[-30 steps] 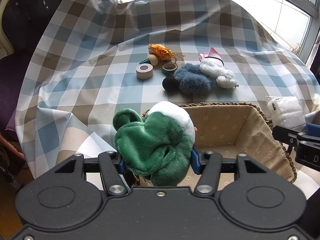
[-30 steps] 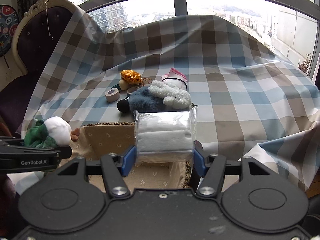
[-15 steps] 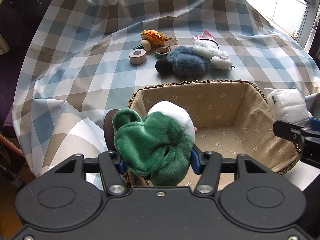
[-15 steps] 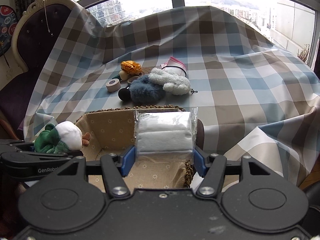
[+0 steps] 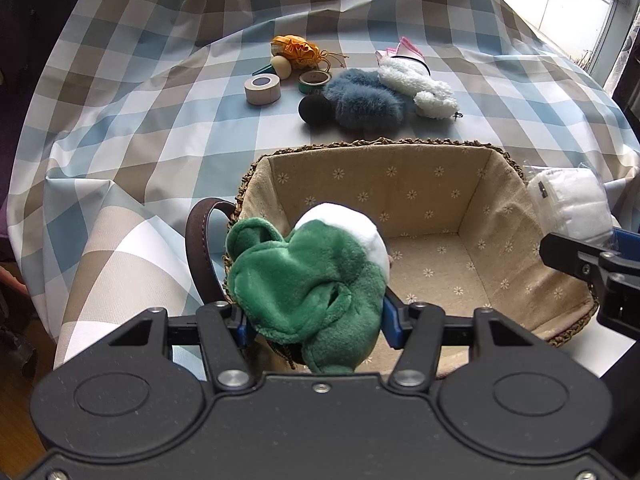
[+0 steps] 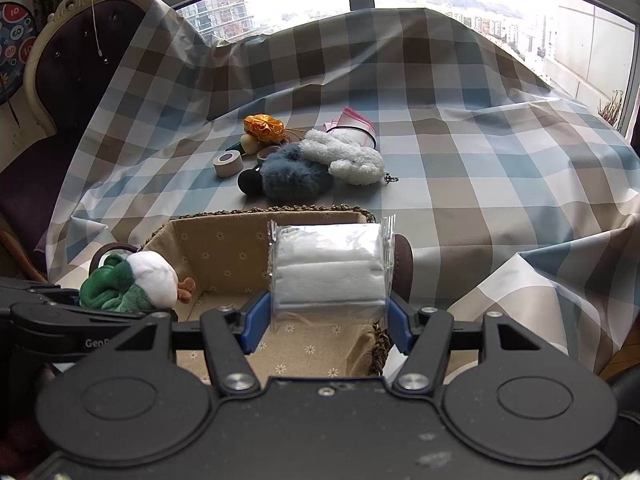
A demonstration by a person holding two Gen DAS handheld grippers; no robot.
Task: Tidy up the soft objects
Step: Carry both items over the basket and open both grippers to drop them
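Note:
My left gripper (image 5: 314,320) is shut on a green and white plush toy (image 5: 308,276) and holds it over the near left rim of the woven, cloth-lined basket (image 5: 400,148). My right gripper (image 6: 326,320) is shut on a clear pack of white cotton pads (image 6: 328,270) above the basket's near right rim (image 6: 376,336). The plush also shows in the right wrist view (image 6: 132,280), the pack in the left wrist view (image 5: 568,200). A blue fluffy toy (image 5: 366,102) and a white fleecy toy (image 5: 416,82) lie beyond the basket.
Behind the basket on the checked cloth lie a beige tape roll (image 5: 262,88), a green tape roll (image 5: 314,78), a black ball (image 5: 314,110), a wooden knob (image 5: 280,66), an orange pouch (image 5: 294,48) and a pink cloth (image 5: 402,48). A dark armchair (image 6: 68,64) stands at left.
Both grippers have risen and tilted down, so the basket's inside now shows below them. The plush and the pack stay gripped.

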